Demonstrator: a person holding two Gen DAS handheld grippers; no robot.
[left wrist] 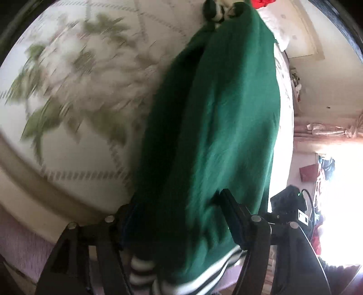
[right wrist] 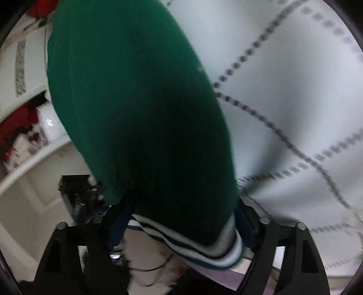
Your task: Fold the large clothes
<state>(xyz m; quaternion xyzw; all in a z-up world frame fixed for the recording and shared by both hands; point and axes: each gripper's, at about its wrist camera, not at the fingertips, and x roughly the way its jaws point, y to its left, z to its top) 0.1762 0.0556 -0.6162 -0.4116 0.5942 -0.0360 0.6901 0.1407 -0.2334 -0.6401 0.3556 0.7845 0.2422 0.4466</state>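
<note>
A dark green knit garment with a white-and-black striped hem lies lengthwise on a white quilted bed cover printed with green leaves. My left gripper stands open at the hem end, its jaws wide apart with the cloth loose between them. In the right wrist view the same garment fills the middle, and its striped hem hangs over the bed edge. My right gripper is open too, with the hem end between its spread jaws. Each wrist view shows the other gripper's body beside the garment.
A black-and-white item and red cloth lie at the garment's far end. A bright window is at the right. Shelves with red things stand to the left. The quilt spreads wide on the right.
</note>
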